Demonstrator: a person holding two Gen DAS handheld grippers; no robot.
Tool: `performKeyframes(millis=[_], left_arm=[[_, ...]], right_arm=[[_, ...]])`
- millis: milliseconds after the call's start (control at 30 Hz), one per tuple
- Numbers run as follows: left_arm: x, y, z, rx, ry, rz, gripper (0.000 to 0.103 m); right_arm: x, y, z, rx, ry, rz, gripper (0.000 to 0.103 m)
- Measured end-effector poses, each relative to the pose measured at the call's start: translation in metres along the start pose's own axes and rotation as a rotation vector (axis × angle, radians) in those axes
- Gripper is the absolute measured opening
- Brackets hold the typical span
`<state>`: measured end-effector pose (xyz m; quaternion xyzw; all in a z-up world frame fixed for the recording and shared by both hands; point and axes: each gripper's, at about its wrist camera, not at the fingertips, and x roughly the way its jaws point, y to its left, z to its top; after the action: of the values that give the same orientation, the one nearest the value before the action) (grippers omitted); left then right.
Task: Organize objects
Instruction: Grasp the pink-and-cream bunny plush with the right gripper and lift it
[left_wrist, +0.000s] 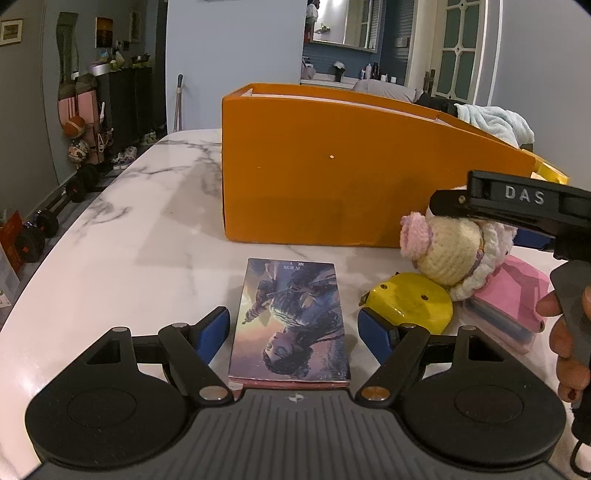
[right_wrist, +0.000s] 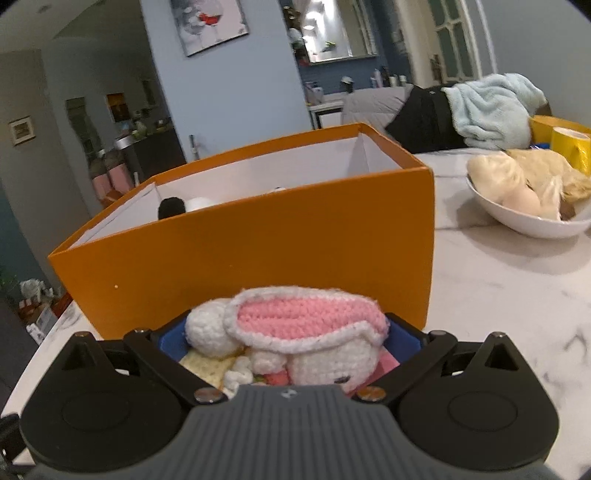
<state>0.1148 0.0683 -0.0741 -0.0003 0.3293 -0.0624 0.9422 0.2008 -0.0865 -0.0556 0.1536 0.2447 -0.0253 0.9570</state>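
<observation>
The right tool (right_wrist: 284, 336) pinches the crochet bunny (right_wrist: 295, 332) low in frame; lift it clear over the orange box (right_wrist: 258, 254) rim before releasing. The left tool (left_wrist: 295, 332) is spread around the card box (left_wrist: 291, 321).

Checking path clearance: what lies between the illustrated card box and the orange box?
Only bare marble tabletop, seen in the left wrist view, separates the card box from the orange box.

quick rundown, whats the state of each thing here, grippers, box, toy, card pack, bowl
left gripper: open, fingers either side of the card pack
right gripper: shut on the crochet bunny
crochet bunny: held, lying sideways
orange box: open, no lid, some items inside
card pack: flat on the table, not gripped
yellow tape measure: resting beside the bunny
white bowl: filled
</observation>
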Motion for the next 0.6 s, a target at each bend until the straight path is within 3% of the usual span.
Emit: performKeyframes(millis=[167,267,400,600], left_arm=[[0.000,-0.003,-0.001,0.018,-0.004,0.015,0.090],[0.000,-0.005,-0.002,0.032,-0.008,0.030,0.085],[-0.002,-0.005,-0.001,0.033,-0.014,0.042,0.069],[-0.002,-0.003,-0.001,0.034,-0.017,0.037,0.067]], right_arm=[[0.000,-0.004,-0.002,-0.013,0.010,0.037,0.102],[0.000,-0.006,-0.001,-0.003,0.011,0.048,0.101],[-0.004,-0.006,-0.001,-0.004,-0.001,0.053,0.094],[-0.011,-0.012,0.001,0.010,-0.011,0.064,0.080]])
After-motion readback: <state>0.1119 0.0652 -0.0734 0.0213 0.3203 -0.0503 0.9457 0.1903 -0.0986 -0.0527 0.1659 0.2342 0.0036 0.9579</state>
